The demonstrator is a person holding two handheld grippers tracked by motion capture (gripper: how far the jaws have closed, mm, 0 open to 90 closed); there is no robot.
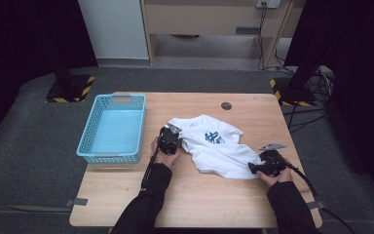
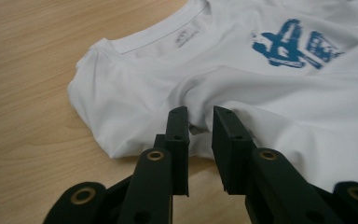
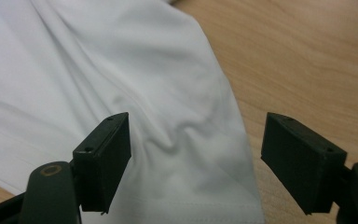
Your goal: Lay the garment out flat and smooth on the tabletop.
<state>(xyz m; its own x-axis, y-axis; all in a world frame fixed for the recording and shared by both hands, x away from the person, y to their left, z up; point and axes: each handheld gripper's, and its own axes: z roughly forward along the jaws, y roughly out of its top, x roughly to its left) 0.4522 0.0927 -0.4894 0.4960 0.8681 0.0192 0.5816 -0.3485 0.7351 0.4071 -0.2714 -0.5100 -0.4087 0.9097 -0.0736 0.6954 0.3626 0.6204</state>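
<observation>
while the wooden table (image 1: 199,195) carries everything, your white t-shirt (image 1: 214,146) lies crumpled at its middle, right of the blue basket (image 1: 112,127). your right gripper (image 3: 196,158) hangs spread wide over the shirt's hem, gripping nothing. your left gripper (image 2: 200,140) stands slightly parted at the sleeve fold, holding no cloth.

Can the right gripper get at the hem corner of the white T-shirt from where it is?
Probably yes. The right gripper sits at the T-shirt's near corner, jaws wide apart, with the hem lying flat on the table between them and nothing in the way.
</observation>
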